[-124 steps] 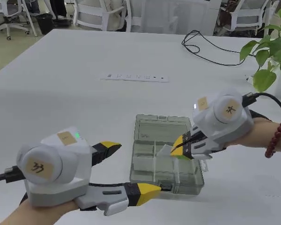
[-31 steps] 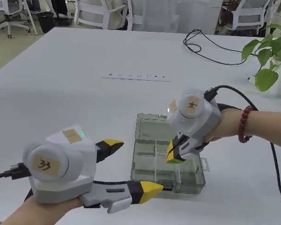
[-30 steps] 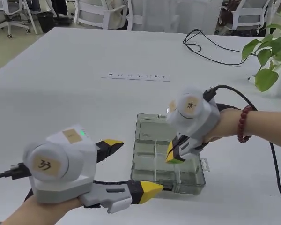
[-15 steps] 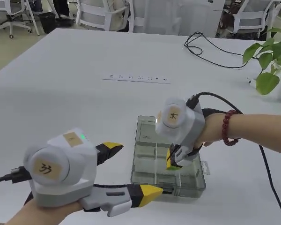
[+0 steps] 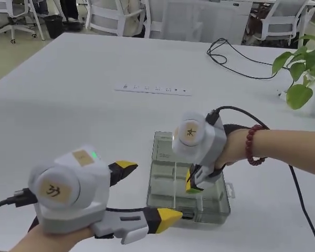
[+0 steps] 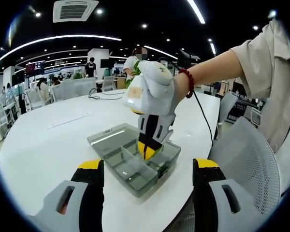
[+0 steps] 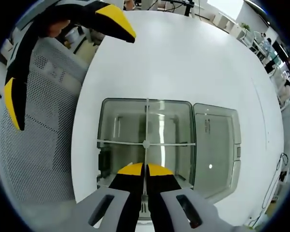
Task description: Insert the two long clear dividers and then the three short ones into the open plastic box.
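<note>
My right gripper point(image 7: 146, 167) is pinched fully shut on a thin clear divider point(image 7: 146, 126). I see it edge-on, as a line running from my jaws across the open plastic box point(image 5: 199, 211). It stands upright inside the box walls, so I judge I am pressing it down into its slots. Whether it is fully seated I cannot tell.

A crossing divider point(image 7: 121, 143) already sits at right angles to it, and in the head view the box reads as a grid of compartments. The pieces are too clear for me to count them or sort long from short. My guess is that the task is well past halfway, with this piece in hand and perhaps little left.

My left gripper point(image 5: 147, 190) hangs just off the box's near left corner, jaws spread wide and holding nothing.

Room is lopsided. On my side the table point(image 5: 94, 105) ends not far from the box, with a mesh chair point(image 7: 38, 121) beyond the edge, so there is little slack to pull back. On the far side the lid point(image 5: 165, 143) lies open flat against the box. Past it the top is bare out to the power strip point(image 5: 154, 88) — the easy way out is straight up.
</note>
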A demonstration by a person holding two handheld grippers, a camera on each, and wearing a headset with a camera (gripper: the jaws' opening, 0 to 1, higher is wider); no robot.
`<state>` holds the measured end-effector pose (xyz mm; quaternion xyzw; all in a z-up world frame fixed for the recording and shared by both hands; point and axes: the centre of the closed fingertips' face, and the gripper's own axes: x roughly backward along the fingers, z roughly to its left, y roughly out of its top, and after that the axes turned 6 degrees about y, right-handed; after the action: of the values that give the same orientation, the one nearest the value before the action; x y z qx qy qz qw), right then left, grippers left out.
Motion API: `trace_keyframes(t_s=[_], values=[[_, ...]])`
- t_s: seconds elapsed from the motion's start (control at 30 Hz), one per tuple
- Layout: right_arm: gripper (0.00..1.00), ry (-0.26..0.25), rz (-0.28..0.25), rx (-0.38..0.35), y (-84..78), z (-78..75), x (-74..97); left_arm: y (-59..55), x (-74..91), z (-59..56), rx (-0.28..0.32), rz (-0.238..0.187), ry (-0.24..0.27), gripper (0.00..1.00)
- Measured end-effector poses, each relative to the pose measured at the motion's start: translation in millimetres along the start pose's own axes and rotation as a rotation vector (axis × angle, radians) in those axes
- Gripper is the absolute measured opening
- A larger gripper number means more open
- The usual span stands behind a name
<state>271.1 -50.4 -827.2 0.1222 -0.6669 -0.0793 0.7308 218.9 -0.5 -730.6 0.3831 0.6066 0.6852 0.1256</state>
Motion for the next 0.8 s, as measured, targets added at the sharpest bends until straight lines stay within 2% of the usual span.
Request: trace_keyframes(t_s=[0.23,0.33,0.4,0.57,0.8], values=[[0.04,0.003,-0.046,-0.019,5.7,0.8,7.2,-0.2,0.0,0.2,0.004,-0.001,0.01,0.76],[0.1,0.006,-0.053,-0.029,6.7,2.8,7.4,0.4,0.2,-0.6,0.0,-0.001,0.01,0.76],[0.08,-0.005,-0.055,0.004,7.0,3.2,9.4,1.7,0.8,-1.0,0.001,-0.005,0.011,0.76],[0.03,-0.029,-0.05,0.015,7.2,-0.5,9.6,1.6,3.1,0.6,-0.003,-0.005,0.018,0.76],[0.03,-0.019,-0.044,0.014,6.5,-0.7,6.5,3.2,7.4,1.9,-0.003,-0.014,0.028,0.76]])
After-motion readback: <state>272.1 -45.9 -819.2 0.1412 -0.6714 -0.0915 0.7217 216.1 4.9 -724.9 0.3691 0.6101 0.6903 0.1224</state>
